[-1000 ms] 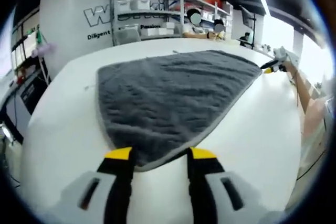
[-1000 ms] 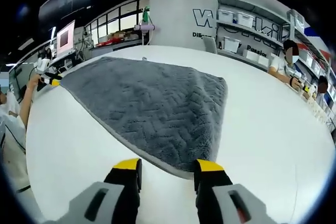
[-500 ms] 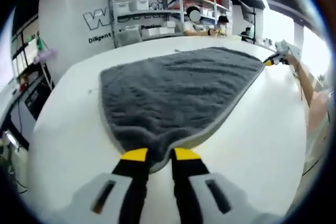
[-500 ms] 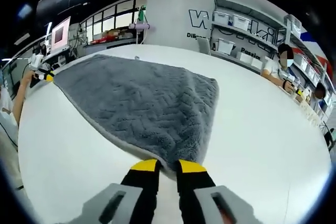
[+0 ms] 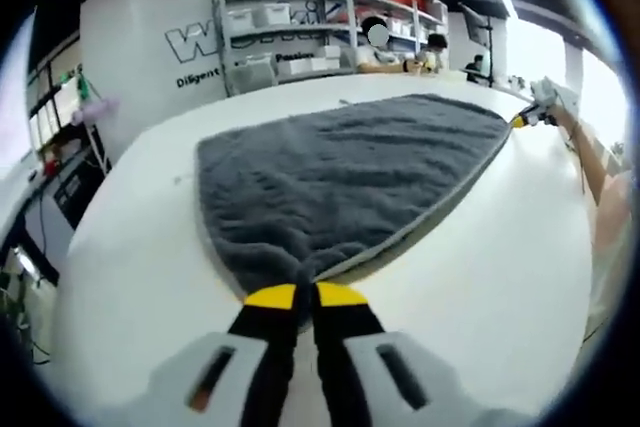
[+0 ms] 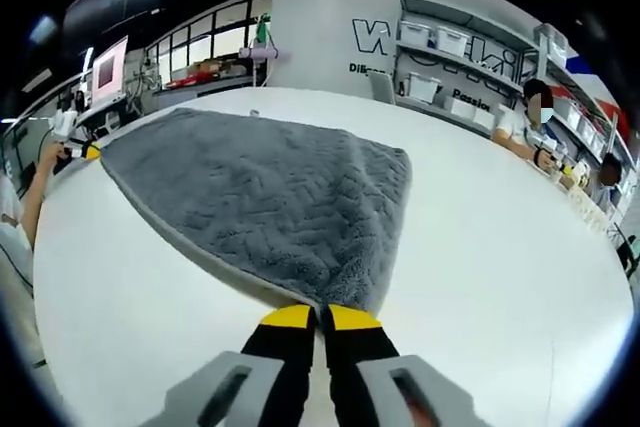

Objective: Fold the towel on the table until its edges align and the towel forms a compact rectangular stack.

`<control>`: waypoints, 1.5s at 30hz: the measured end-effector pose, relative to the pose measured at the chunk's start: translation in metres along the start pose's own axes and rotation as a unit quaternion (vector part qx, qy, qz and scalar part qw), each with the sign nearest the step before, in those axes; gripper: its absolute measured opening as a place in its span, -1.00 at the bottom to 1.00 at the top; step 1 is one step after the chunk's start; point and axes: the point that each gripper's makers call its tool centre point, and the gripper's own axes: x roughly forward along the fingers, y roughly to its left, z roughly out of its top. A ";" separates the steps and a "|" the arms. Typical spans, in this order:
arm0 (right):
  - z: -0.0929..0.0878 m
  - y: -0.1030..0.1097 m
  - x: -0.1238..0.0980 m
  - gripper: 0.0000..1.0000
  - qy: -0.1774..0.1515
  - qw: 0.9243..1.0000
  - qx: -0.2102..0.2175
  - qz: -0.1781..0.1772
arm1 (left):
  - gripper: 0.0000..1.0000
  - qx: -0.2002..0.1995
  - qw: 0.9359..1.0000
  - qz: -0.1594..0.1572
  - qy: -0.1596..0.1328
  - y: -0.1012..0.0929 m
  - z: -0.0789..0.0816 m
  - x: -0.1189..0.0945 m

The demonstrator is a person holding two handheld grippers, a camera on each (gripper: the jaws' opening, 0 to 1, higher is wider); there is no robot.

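Lying flat on white bench (image 5: 130, 237), grey towel (image 5: 340, 172) unfolded, single layer, light-trimmed edge running along near side. Left gripper (image 5: 297, 299) pinched closed on one near corner, yellow-tipped fingers (image 5: 270, 297) together over the cloth; corner slightly lifted and gathered into the pinch. Right gripper (image 6: 321, 319) likewise clamped on the other near corner of the towel (image 6: 270, 187), fingers (image 6: 353, 319) closed on the hem. Same right gripper also visible small at the far right corner in left gripper view (image 5: 535, 112); left one small at far left in right gripper view (image 6: 75, 150).

Key relation: whole towel body spreading forward and away from both pairs of fingers, gripped edge nearest, free edge farthest, toward shelving (image 5: 290, 27). Long axis running gripper to gripper, along the held edge. Neither hand nearer the far edge, by the look of it. Probable next move: lift both corners evenly, carry forward over the body to meet the far edge.
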 end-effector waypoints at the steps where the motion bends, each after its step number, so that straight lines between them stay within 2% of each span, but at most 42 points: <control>1: 0.000 0.001 0.000 -0.93 0.001 1.000 0.001 0.001 | -0.89 -0.003 1.000 0.000 -0.002 0.000 0.000 0.000; 9: -0.001 0.002 0.000 -0.93 0.005 1.000 0.016 0.005 | -0.90 -0.022 1.000 -0.012 -0.007 0.001 0.000 -0.002; 20: -0.005 0.009 -0.005 -0.95 0.010 0.999 0.027 0.023 | -0.90 -0.007 1.000 -0.016 0.026 -0.001 -0.006 -0.010; 35: -0.015 0.025 -0.024 -0.95 0.043 0.998 0.003 0.047 | -0.90 -0.009 0.999 -0.020 0.046 -0.005 -0.016 -0.030; 38: -0.016 0.026 -0.027 -0.95 0.045 0.998 -0.006 0.048 | -0.90 -0.011 0.999 -0.022 0.040 -0.004 -0.015 -0.035; 45: -0.018 0.029 -0.034 -0.96 0.052 0.997 -0.014 0.048 | -0.90 -0.002 0.998 -0.023 0.052 -0.011 -0.020 -0.044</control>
